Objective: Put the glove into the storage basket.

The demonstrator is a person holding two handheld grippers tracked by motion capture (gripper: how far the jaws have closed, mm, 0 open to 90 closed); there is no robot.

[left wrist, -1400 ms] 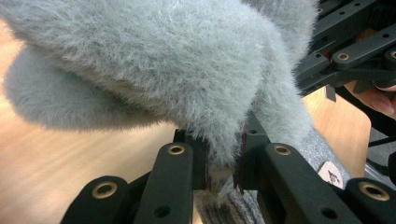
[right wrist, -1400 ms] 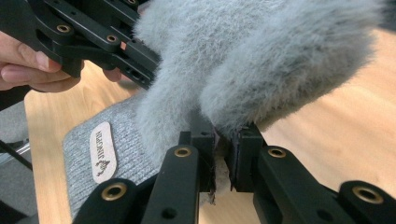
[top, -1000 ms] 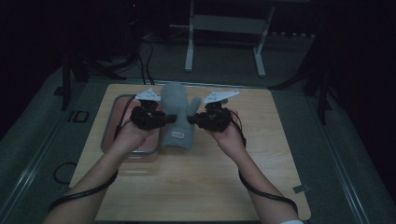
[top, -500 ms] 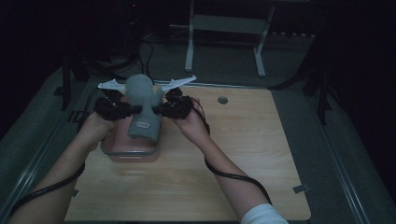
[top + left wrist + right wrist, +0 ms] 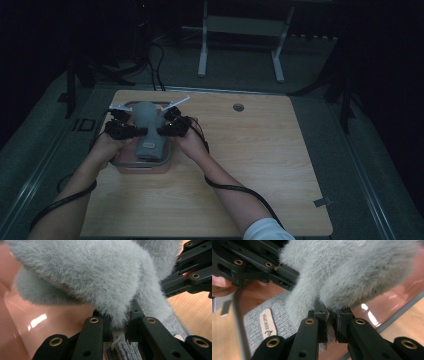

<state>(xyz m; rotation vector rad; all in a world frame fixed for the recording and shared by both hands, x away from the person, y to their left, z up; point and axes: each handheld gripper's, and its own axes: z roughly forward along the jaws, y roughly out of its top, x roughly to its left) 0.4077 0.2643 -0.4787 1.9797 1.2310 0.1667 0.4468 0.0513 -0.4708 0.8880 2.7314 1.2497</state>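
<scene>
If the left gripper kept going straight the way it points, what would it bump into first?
Probably the right gripper. The left gripper is already clamped on the fluffy grey hat, and just past that fur the other gripper faces it, though depth is hard to judge.

- This is looking like a lab or recording room rather than a home, with dim lighting falling on one work spot.
- A light wooden bench (image 5: 250, 165) with rounded corners and a round cable hole (image 5: 238, 107) is standing on grey carpet (image 5: 380, 165).
- Black cables (image 5: 155, 60) are trailing across the floor behind the bench.
- A white metal stand frame (image 5: 240, 30) is standing at the back.
- Dark stand legs (image 5: 75, 85) are flanking the bench.
</scene>
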